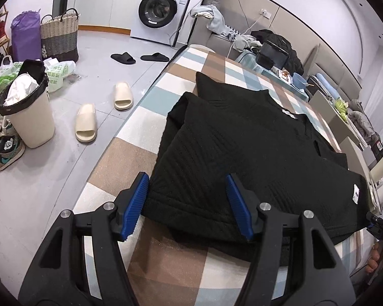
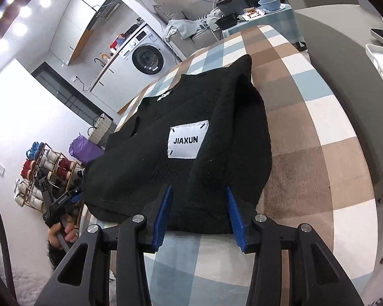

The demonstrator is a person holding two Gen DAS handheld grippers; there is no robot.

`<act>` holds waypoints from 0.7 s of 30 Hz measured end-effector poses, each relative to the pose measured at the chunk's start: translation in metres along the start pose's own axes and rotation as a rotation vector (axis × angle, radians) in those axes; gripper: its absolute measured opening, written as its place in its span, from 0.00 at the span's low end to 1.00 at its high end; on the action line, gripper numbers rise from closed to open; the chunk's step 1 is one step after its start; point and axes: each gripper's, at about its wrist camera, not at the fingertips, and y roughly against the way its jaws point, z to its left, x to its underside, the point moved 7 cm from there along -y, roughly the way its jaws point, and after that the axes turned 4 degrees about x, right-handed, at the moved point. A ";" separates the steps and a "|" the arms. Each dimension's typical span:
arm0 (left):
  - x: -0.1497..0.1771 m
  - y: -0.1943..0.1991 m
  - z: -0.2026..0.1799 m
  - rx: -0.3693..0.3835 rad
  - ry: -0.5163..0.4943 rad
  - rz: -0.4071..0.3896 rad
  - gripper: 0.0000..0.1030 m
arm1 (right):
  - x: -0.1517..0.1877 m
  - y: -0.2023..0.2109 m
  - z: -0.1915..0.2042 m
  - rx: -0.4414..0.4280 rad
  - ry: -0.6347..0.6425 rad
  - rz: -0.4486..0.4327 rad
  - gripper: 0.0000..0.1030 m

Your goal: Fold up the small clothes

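Left gripper [image 1: 187, 182] had its blue ribbed jaws spread apart over the near hem of the black knitted sweater [image 1: 242, 148], pads not pressing the fabric. Right gripper [image 2: 199, 193] likewise stood released, jaws straddling the near edge of the same garment without pinching it. The sweater lay partly folded on the checked brown, blue and white tablecloth [image 2: 319, 127] (white JIAXUN patch [image 2: 187, 140] facing up). A white washing machine [image 1: 160, 7] stood beyond.

A checked cloth [image 1: 130, 153] covers the table; a folded black sweater [image 1: 242, 158] lies on it.
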 end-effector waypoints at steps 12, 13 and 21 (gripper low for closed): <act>-0.026 0.011 0.003 0.038 0.043 -0.111 0.03 | -0.019 0.000 0.011 -0.014 0.001 -0.063 0.06; -0.031 0.016 0.000 0.047 0.042 -0.129 0.03 | -0.025 0.004 0.014 -0.025 0.003 -0.081 0.06; -0.113 0.013 -0.024 0.121 0.048 -0.236 0.02 | -0.109 0.020 0.021 -0.089 -0.061 -0.243 0.06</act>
